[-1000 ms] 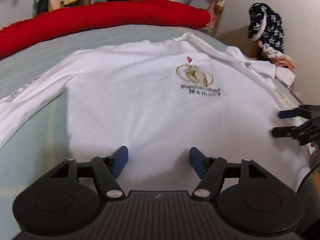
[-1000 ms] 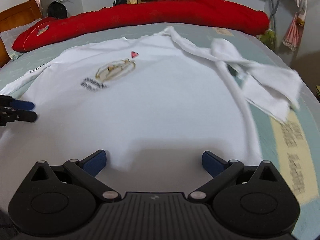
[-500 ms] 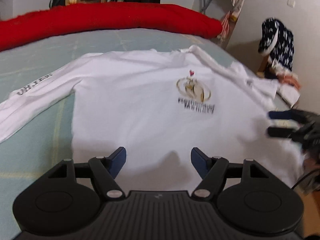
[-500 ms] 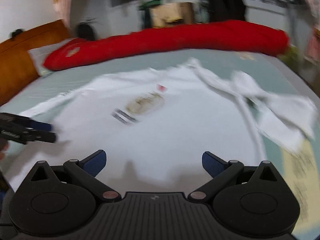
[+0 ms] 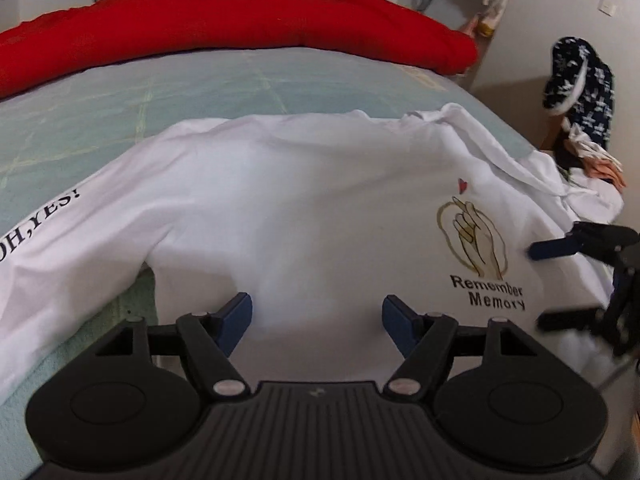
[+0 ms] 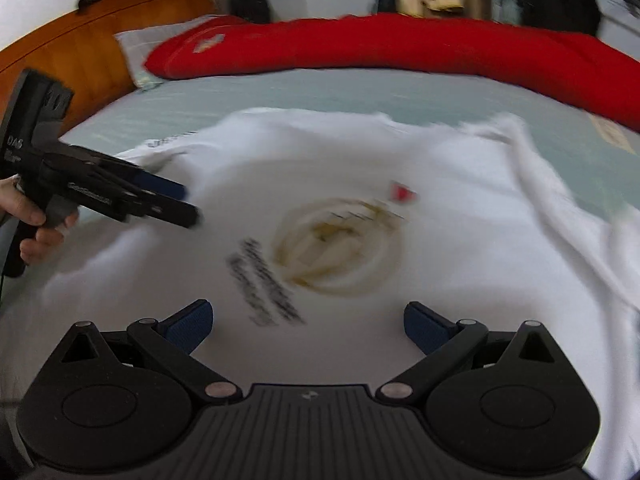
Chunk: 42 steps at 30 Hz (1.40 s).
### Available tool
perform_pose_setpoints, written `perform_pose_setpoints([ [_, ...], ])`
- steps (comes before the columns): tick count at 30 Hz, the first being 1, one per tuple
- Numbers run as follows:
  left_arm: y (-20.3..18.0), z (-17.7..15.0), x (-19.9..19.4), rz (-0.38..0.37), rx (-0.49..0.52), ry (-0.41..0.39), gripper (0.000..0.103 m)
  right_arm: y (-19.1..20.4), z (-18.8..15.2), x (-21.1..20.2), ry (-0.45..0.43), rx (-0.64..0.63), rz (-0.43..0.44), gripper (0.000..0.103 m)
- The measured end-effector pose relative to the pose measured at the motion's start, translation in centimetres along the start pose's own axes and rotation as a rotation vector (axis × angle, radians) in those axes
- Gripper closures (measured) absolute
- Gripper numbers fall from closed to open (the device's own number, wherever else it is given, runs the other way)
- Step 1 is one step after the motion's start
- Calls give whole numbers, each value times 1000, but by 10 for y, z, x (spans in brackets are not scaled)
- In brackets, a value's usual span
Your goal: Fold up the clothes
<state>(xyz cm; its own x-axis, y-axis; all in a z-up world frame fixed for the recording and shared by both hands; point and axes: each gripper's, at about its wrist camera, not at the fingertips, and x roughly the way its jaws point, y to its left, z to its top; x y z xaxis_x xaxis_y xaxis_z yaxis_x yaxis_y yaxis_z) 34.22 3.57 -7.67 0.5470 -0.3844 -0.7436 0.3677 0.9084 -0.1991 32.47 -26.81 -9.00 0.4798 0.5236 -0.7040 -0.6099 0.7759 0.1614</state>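
A bed [image 5: 248,80] with a pale green checked cover fills both views, in a bedroom with clothes hanging along the far wall. Nearest in the left wrist view, the left tool [image 5: 317,316] hangs just over the lower body of a white sweatshirt [image 5: 304,216], its blue-padded fingers spread wide with nothing between them. The sweatshirt lies spread front-up across the bed, with one sleeve [image 5: 52,248] printed "OH,YES!" stretching off to the left. On the chest sits a printed hand emblem [image 5: 474,242] with a small red heart above it and the words "Remember Memory" below. Just beside that print the right tool [image 5: 544,280] reaches in from the right edge, also spread open and holding nothing. In the right wrist view, which is blurred by motion, the right tool [image 6: 308,326] stands open over the cloth near the smeared print, and the left tool [image 6: 176,200] comes in from the left, gripped by a hand [image 6: 34,224]; its fingers there look close together from the side. Beyond the sweatshirt a long red bolster [image 5: 224,28] lies along the far side of the bed, and a wooden headboard [image 6: 80,60] rises at the left. A dark blue patterned garment [image 5: 576,76] hangs off the bed at the right.
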Motion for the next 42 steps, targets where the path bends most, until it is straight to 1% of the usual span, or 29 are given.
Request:
perform_pose_setpoints([
  [2,0,1,-1,-1,11,20,30,-13,-9,-15,26,47,-58,0],
  [5,-10,8,1,39,46,62,30,-25,-24,-30,86,137,-122,0],
  [6,-17,10,-1,61,74,79,31,-26,-27,-33,109,159,-139,0],
  [7,-24,13,-2,79,101,95,31,-28,-29,-36,130,170,-147,0],
  [9,-30,8,-3,58,126,127,30,-28,-32,-43,187,197,-160,0],
  [11,-36,3,-4,39,149,161,29,-33,-40,-53,237,254,-159,0],
  [14,-31,3,-4,58,111,263,28,-45,-55,-68,309,357,-162,0],
  [15,-35,12,-7,75,102,289,28,-49,-60,-73,333,396,-163,0],
  [17,-42,28,-12,108,83,342,31,-56,-61,-81,352,472,-149,0],
  [21,-56,61,-22,174,46,448,30,-63,-45,-91,341,551,-100,0],
  [23,-67,77,-29,204,23,486,30,-66,-35,-93,317,556,-45,0],
  [25,-82,90,-34,222,-16,515,28,-74,-33,-91,300,569,2,0],
  [28,-90,89,-25,224,-32,519,28,-88,-40,-83,292,585,71,0],
  [31,-98,88,-16,226,-49,524,28,-98,-57,-74,327,593,118,0],
  [34,-107,87,-7,229,-65,528,28,-102,-68,-82,293,586,162,0],
  [36,-112,86,-1,230,-76,531,28,-102,-71,-81,290,597,163,0],
  [38,-118,85,4,232,-87,534,28,-99,-70,-77,309,587,154,0],
  [42,-129,84,16,234,-108,540,28,-95,-53,-67,379,579,109,0],
])
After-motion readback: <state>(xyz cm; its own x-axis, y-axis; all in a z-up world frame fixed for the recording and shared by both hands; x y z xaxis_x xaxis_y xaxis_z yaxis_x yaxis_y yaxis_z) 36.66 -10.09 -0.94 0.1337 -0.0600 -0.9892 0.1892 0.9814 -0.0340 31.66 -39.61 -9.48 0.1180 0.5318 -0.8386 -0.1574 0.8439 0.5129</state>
